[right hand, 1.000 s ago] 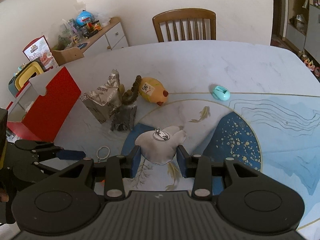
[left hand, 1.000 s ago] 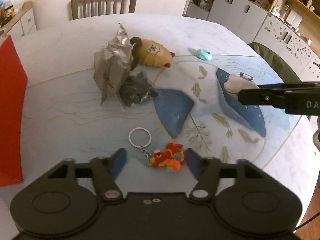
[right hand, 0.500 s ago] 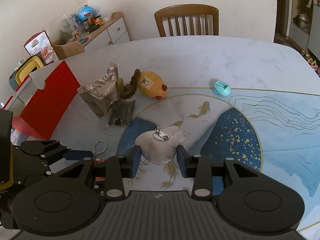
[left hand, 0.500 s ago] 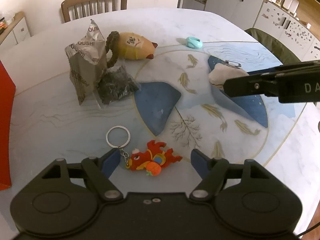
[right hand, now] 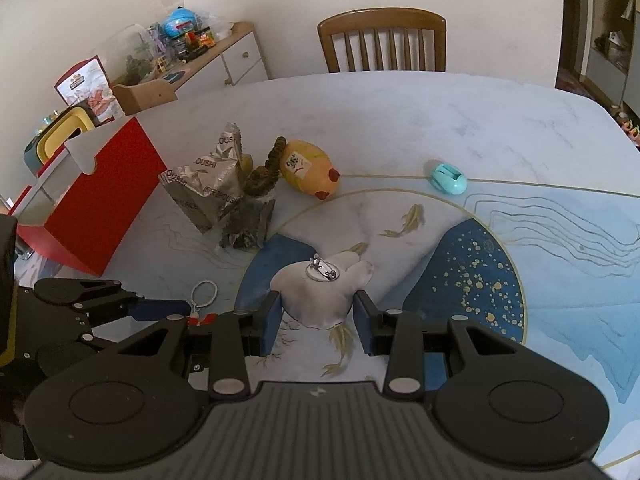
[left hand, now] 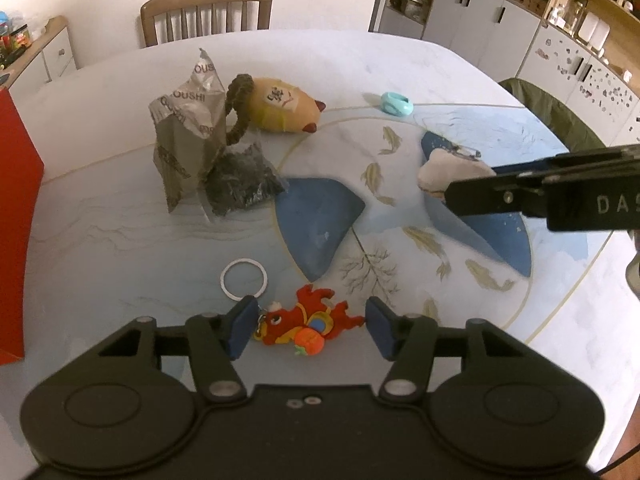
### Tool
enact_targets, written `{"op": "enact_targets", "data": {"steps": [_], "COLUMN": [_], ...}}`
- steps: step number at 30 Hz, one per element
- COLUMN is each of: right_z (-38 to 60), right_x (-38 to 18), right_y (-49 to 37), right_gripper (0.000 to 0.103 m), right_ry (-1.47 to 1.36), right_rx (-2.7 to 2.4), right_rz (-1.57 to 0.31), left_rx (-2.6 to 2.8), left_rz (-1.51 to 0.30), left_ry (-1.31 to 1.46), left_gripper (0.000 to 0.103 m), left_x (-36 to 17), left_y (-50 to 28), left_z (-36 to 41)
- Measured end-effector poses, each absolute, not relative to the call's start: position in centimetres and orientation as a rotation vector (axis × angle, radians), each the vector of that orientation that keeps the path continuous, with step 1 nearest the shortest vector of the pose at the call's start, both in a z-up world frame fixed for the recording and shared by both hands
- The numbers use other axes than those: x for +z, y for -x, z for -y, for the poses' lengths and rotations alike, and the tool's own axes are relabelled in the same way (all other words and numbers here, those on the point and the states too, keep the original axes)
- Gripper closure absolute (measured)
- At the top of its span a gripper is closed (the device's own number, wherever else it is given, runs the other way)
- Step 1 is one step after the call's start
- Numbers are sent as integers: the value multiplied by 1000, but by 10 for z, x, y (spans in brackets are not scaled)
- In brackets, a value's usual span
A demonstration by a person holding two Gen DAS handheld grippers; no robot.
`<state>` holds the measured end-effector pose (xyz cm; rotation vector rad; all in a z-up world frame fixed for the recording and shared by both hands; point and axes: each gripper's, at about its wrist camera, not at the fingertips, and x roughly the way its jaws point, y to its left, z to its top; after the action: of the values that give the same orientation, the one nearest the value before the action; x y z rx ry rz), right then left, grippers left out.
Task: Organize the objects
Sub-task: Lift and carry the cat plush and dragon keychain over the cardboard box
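While my left tongs (left hand: 306, 326) stand open around the red rubber dragon keychain (left hand: 310, 324), neither pad touches it, so it lies flat on the marble-patterned bench (left hand: 100, 240) with its steel ring (left hand: 243, 279) trailing off beyond the left pad. I judge this straddle lets me close on the body rather than the loose ring. My right tongs (right hand: 318, 322) sit either side of the white plush pouch with a metal clasp (right hand: 322, 292), the pads against its flanks; whether they squeeze it firmly I cannot tell. Beyond lie the crumpled silver foil bag (left hand: 184, 128), a clear packet of dark bits (left hand: 236, 184), a yellow plush toy with a braided rope (left hand: 280, 106) and a small turquoise plastic piece (left hand: 396, 104). The red open box (right hand: 92, 200) at my left is, I guess, where things belong.
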<state>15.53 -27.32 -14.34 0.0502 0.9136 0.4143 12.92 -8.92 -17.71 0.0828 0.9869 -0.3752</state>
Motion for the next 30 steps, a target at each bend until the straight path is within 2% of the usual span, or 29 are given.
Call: {"op": "enact_targets", "data": {"steps": [24, 25, 26, 27, 30], "right_z": [190, 183, 178, 173, 157], "right_x": [-74, -71, -68, -65, -58], "right_y": [-136, -135, -134, -133, -131], "right_gripper": [65, 65, 65, 65, 65], "right_ry": [51, 57, 61, 66, 80], "right_rx": [552, 561, 567, 574, 593], "right_rz": [-815, -807, -801, -797, -778], "left_rx": [-294, -290, -293, -291, -278], "left_rz": [-860, -852, -847, -850, -847], "left_ry": [4, 6, 9, 8, 21], "left_gripper": [45, 51, 71, 74, 74], "left_x": [-76, -71, -67, -64, -58], "left_y": [-128, -128, -129, -130, -133], "left_z": [-1, -6, -11, -15, -32]}}
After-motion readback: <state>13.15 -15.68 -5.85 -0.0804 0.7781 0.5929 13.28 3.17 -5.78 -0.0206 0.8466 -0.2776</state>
